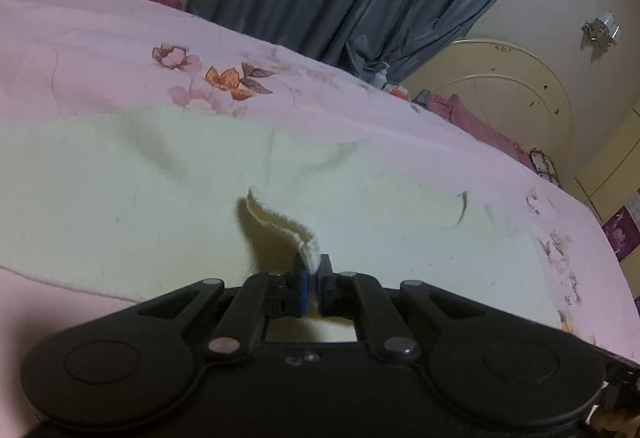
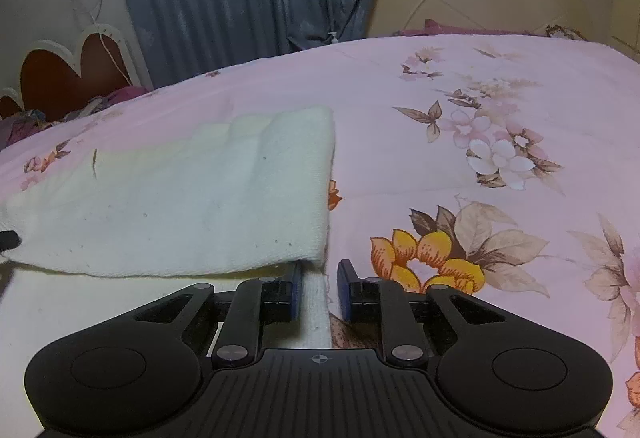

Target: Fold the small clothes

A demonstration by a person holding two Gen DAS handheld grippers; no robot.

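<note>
The white cloth (image 1: 140, 190) lies spread on the pink floral bedspread (image 1: 100, 38); the left gripper (image 1: 313, 270) pinches a raised edge of the cloth between closed fingers; right of the cloth's fold, the right gripper (image 2: 319, 278) stands apart, straddling its corner.

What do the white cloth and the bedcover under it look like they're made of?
White cloth: seemingly soft terry or knit cotton, matte; its nubby surface and thick, fuzzy edge show where the left claw pinches it. Bedcover: smooth, thin woven fabric, likely cotton or a blend, pink with a printed floral pattern and faint creases.
</note>
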